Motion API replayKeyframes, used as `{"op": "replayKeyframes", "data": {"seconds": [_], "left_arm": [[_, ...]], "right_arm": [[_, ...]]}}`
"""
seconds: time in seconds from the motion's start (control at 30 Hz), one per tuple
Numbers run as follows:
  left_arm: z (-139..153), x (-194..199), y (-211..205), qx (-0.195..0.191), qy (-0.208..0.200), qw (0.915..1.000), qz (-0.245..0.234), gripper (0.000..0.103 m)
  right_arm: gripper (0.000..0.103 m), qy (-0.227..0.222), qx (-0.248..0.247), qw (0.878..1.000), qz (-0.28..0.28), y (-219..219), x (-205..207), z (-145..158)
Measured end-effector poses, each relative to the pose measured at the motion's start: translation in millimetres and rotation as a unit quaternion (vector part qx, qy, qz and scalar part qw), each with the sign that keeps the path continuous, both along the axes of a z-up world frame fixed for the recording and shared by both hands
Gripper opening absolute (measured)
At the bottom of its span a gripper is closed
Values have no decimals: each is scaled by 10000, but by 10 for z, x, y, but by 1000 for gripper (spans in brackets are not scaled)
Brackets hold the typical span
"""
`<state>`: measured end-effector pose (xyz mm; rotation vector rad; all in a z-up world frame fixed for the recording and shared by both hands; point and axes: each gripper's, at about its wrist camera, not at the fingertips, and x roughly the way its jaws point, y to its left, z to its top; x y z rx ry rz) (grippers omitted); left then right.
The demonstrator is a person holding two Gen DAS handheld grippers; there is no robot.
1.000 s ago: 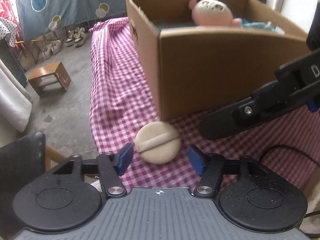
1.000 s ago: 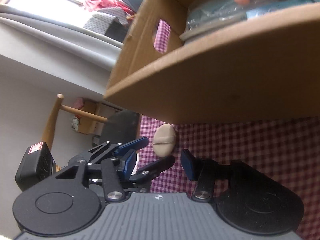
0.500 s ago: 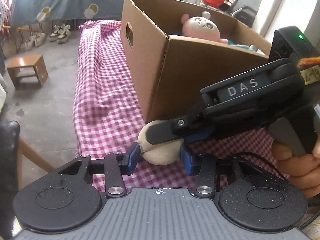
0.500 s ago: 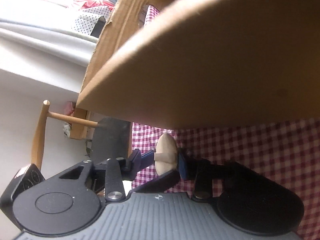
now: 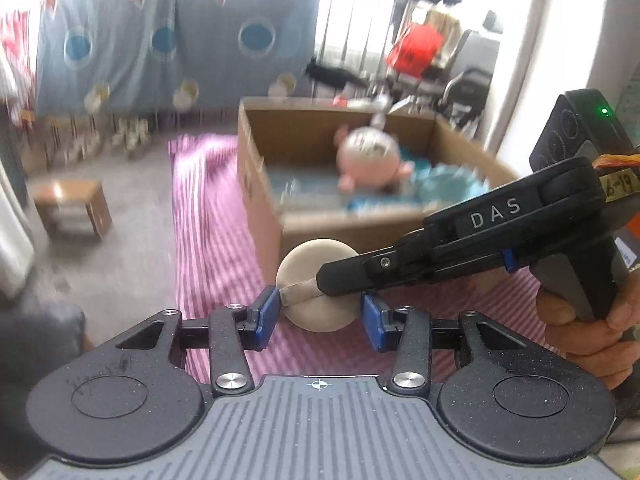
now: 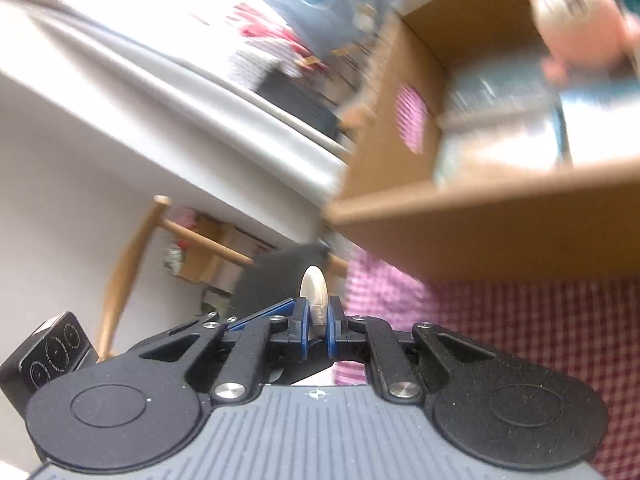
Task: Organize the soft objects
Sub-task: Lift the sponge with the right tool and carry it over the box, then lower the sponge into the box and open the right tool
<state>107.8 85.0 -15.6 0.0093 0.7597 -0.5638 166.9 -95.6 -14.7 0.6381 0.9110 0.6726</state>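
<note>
Left wrist view: my left gripper has its jaws partly open with the round beige powder puff between the blue pads; the left pad touches the puff's ribbon strap, the right pad sits just beside its edge, and I cannot tell whether either one presses.
Right gripper from this view: my right gripper reaches in from the right across my left jaws, its tip on the puff's strap, my hand on its handle.
Right wrist view: my right gripper jaws have just been closing and now pinch the puff edge-on, which stands up between the pads.
Beyond the jaws: the cardboard box stands on the pink checked cloth, holding a pink plush toy on blue fabric.
Sharpness: background blurred in both views.
</note>
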Motion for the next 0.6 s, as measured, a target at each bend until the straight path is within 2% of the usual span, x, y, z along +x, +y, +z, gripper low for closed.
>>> {"op": "replayKeyframes", "data": {"seconds": [0.17,0.3,0.37,0.43,0.6], "left_arm": [[572,-97,-169,49,-711,9974,-121,44],[900,104,-515,85,-1107,9927,-466,44],[981,318,-732,56,-1157,9910,-676,44],[984,574,-919,-17,-949,9921,-824,45],[664,1390,-1428,-66,287,9938,-1073,45]], "right_arm": [[10,-924,-101,9957,-22,-296,-45,607],[10,-1061,-247,9938,-234,-723,140,893],[10,-862,-340,9951,-350,-950,337,919],[10,-530,-380,9969,-444,-1133,562,846],[10,811,-207,9950,-536,-1628,1186,348]]}}
